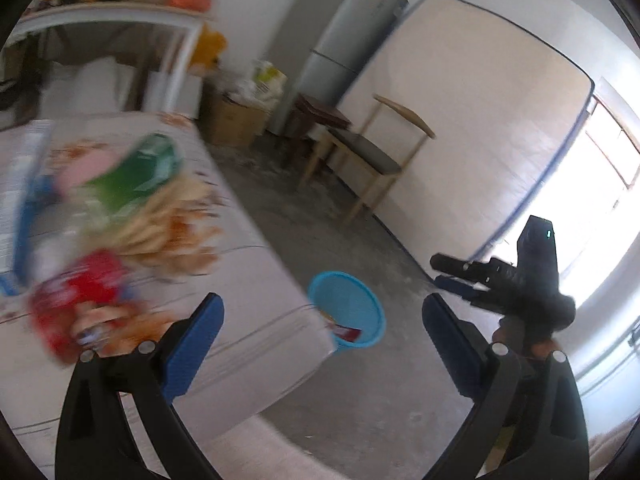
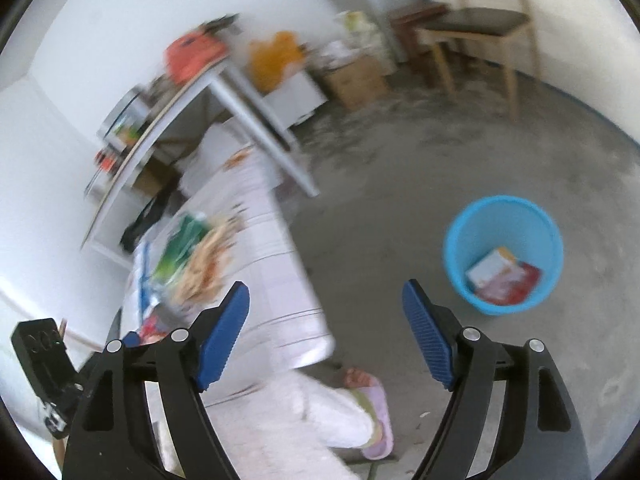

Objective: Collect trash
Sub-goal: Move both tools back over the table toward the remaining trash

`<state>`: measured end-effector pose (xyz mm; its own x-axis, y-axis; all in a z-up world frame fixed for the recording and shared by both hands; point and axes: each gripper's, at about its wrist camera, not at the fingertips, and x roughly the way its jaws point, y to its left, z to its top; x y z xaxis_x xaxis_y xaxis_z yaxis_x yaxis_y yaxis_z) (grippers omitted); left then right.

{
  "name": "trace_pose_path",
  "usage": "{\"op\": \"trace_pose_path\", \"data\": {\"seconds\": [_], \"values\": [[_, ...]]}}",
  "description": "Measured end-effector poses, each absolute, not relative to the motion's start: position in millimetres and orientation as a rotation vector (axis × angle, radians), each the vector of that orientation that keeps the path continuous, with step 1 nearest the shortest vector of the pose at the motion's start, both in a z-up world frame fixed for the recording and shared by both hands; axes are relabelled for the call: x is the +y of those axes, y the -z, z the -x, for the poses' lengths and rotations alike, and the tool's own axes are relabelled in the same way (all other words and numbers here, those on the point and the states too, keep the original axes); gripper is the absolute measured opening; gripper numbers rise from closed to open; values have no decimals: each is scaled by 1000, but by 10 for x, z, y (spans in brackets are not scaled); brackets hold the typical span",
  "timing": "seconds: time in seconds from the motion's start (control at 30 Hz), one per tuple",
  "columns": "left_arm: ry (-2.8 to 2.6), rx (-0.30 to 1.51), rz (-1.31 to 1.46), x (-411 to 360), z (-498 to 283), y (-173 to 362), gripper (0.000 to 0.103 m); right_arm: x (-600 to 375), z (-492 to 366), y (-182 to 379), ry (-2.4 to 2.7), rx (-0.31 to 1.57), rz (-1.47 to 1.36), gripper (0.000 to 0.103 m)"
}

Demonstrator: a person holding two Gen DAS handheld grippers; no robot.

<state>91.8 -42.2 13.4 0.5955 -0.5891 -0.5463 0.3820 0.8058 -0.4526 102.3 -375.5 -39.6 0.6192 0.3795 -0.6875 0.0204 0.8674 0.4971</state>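
Right wrist view: we see our right gripper (image 2: 326,320) spread wide and empty; the blue bin (image 2: 500,216) on the floor holds wrappers (image 2: 502,276). Our left gripper (image 1: 322,338) gapes empty too, blurred snack packets (image 1: 120,208) lying on the bed (image 1: 256,264).

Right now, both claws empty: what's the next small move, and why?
Probably swing the left claw back over the bed toward the red wrapper and grip it. Both claws stand open and hold nothing, wrappers lie on the bed, and the blue bin already holds some.
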Motion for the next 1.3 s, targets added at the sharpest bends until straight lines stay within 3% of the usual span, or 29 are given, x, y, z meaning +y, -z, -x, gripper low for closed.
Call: {"op": "trace_pose_path", "data": {"seconds": [0.47, 1.3], "values": [[284, 606, 383, 1085, -178, 178, 97, -2243, -1304, -38, -487, 940, -290, 76], [100, 611, 316, 1782, -53, 405, 97, -251, -1877, -18, -733, 1102, -146, 76]]}}
